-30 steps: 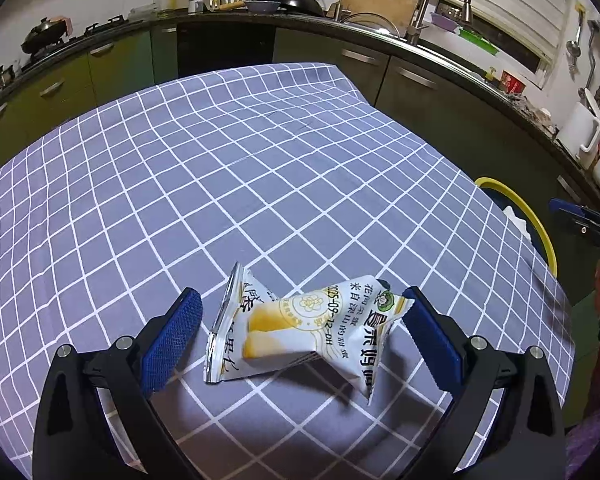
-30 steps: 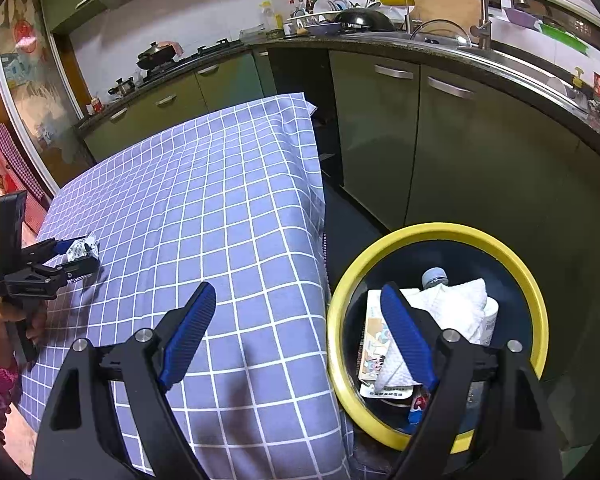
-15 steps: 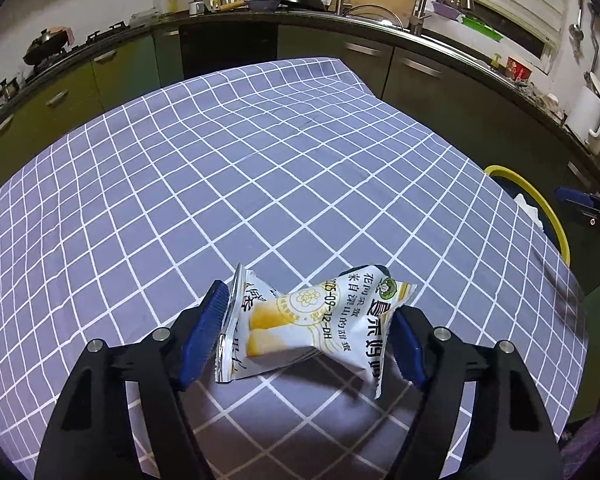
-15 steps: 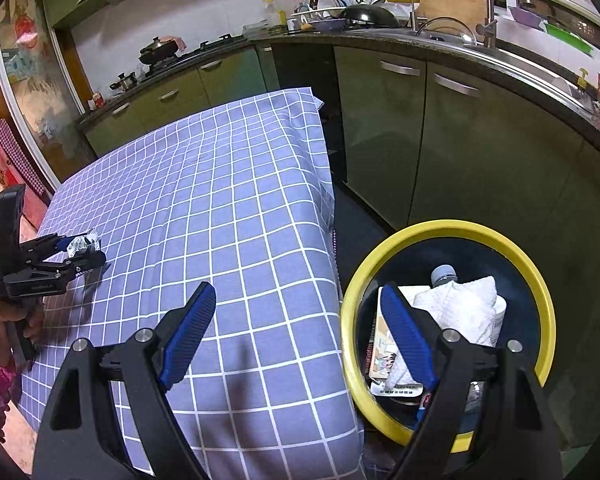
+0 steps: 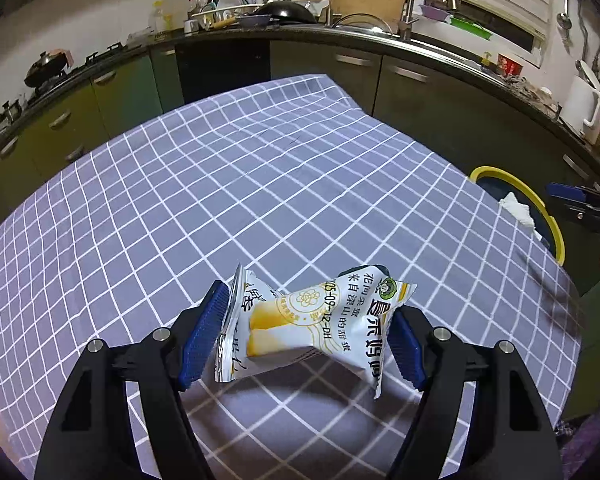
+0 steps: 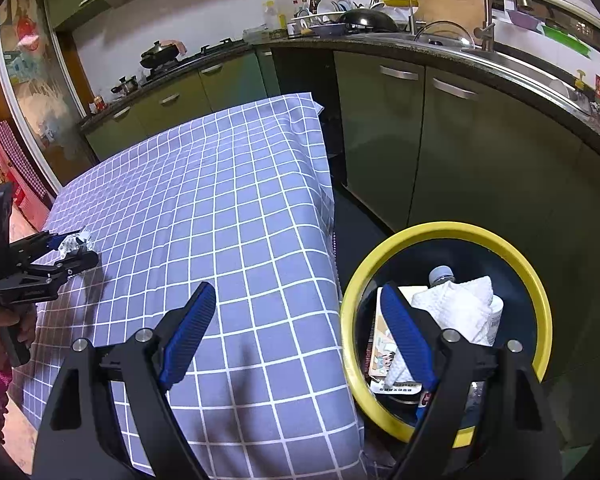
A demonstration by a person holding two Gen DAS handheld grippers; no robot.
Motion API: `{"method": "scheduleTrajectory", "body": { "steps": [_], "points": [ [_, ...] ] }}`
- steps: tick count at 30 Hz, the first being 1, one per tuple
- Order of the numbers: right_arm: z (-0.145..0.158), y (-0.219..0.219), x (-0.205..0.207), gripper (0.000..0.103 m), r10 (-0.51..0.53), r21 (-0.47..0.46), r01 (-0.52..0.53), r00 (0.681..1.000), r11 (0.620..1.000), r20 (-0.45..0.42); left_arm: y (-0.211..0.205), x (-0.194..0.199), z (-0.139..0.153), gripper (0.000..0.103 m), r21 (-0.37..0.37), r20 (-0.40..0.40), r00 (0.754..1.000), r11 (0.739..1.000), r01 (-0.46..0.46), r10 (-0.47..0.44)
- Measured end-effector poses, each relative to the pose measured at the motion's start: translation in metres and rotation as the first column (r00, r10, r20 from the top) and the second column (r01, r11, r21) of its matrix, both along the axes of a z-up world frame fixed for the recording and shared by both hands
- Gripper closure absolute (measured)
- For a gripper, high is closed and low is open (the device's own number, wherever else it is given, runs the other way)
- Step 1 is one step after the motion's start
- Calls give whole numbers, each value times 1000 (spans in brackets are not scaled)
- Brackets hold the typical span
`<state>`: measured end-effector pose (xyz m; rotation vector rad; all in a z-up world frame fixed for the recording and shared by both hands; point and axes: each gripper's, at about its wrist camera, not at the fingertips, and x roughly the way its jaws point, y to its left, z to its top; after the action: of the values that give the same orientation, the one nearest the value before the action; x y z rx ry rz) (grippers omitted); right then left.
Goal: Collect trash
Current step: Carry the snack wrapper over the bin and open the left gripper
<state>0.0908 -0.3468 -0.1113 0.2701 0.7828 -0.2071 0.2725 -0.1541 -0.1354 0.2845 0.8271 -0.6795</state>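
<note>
While the left claw point(image 5: 306, 338) clamps a wrapper point(image 5: 314, 328), only the right view reveals the bin's point(image 6: 540, 300) contents.

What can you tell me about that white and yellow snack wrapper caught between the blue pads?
The snack wrapper is a crinkled, glossy, foil-lined packet, white with yellow artwork, a green round logo and printed characters. Its middle is twisted and both ends flare out. The left gripper has just closed on it, a blue pad pressing each side. It hangs just above the checked tablecloth, casting a shadow below.

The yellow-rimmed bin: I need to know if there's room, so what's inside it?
Yellow-rimmed bin holds crumpled white paper towel, a clear plastic bottle's cap end and printed packaging. The right gripper hides the rest.
</note>
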Motion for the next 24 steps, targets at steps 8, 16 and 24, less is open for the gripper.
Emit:
{"method": "scheduleTrajectory", "body": {
  "steps": [8,16,24],
  "points": [
    [7,-24,-20,23,-57,9,57,998,998,29,-27,-28,31,29,-20,16,999,999,42,-42],
    [16,-73,-64,23,-186,11,186,980,982,71,-103,-61,58,29,-53,15,978,977,208,-208],
    [14,-120,-111,23,-305,34,303,947,952,99,-219,-86,57,29,-59,-20,905,904,423,-424]
  ]
}}
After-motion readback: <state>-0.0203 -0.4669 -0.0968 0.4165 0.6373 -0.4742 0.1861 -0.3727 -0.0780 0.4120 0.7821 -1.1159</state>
